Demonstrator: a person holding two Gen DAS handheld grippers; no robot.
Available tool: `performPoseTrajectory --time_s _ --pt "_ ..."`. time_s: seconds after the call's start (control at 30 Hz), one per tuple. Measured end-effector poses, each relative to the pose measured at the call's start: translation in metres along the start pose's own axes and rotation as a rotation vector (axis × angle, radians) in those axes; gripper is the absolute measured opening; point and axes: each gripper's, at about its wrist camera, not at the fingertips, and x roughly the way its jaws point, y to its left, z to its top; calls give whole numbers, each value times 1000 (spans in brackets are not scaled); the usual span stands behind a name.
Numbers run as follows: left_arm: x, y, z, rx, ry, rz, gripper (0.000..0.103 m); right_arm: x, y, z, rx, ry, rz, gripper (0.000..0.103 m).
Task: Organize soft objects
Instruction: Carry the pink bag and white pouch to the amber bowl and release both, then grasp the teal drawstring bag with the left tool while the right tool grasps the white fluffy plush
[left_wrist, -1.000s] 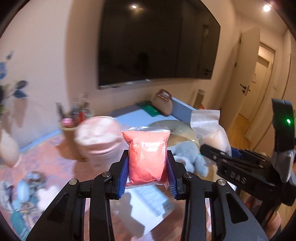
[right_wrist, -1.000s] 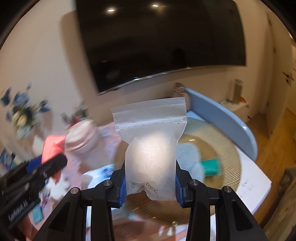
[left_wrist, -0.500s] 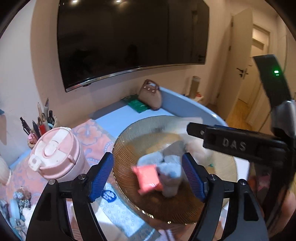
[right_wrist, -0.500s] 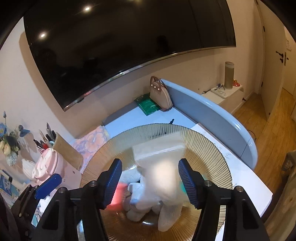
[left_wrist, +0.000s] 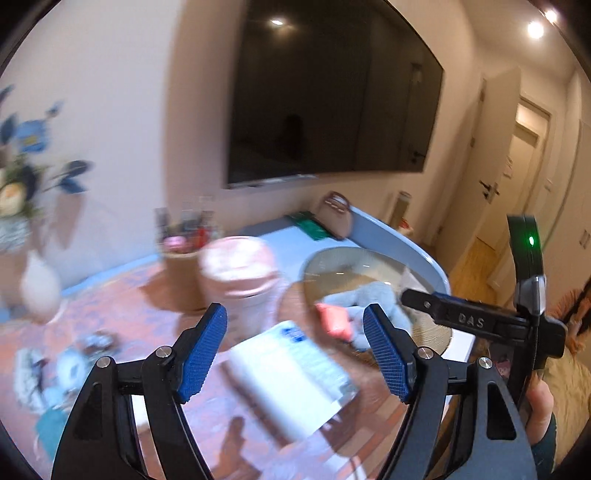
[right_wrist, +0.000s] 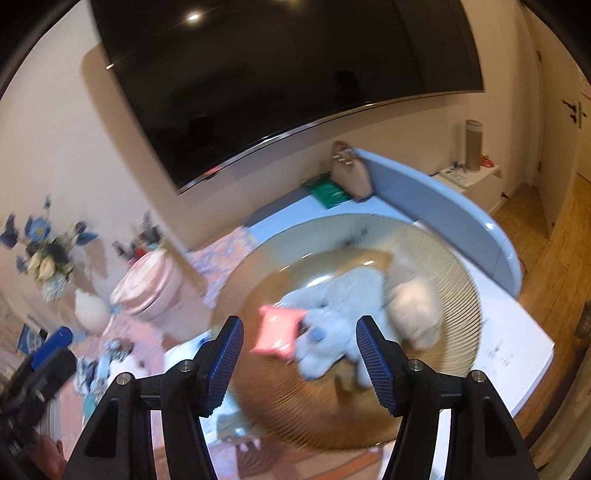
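A wide ribbed amber glass bowl (right_wrist: 454, 295) holds a grey-blue plush toy (right_wrist: 340, 306), a small pink bag (right_wrist: 279, 330) at its left and a white bag (right_wrist: 417, 310) at its right. The bowl (left_wrist: 340, 266), the plush (left_wrist: 369, 299) and the pink bag (left_wrist: 332, 321) also show in the left wrist view. My left gripper (left_wrist: 295, 350) is open and empty, above the table left of the bowl. My right gripper (right_wrist: 299, 358) is open and empty, above the bowl's near side.
A pink lidded tub (left_wrist: 236, 273) and a pen holder (left_wrist: 183, 266) stand left of the bowl. A white packet (left_wrist: 291, 376) lies near the front. Small trinkets (left_wrist: 55, 369) and a flower vase (right_wrist: 51, 266) are far left. A brown handbag (right_wrist: 349, 173) stands at the back.
Both grippers let go of their bags, which now lie in the bowl. Both grippers have drawn back and left from over the bowl, jaws open.
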Motion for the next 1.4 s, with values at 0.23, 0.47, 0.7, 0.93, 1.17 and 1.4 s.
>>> performPoseTrajectory --time_s 0.23,0.47,0.7,0.93,1.17,1.4 --pt "-78 84 -25 -161 -42 157 75 -6 90 -44 -169 45 127 62" --pt "-151 188 -71 -432 -89 269 87 2 184 -88 -347 76 244 80" --pt "-143 254 -135 -556 12 337 87 56 245 -145 -462 162 298 82" --pt "-97 284 -185 -651 130 282 87 104 258 -180 -531 207 255 82" --pt "-68 280 -197 -640 207 281 87 121 254 -185 -523 247 253 82" --pt "-39 222 -190 -443 305 313 102 123 244 -180 -453 254 280 82"
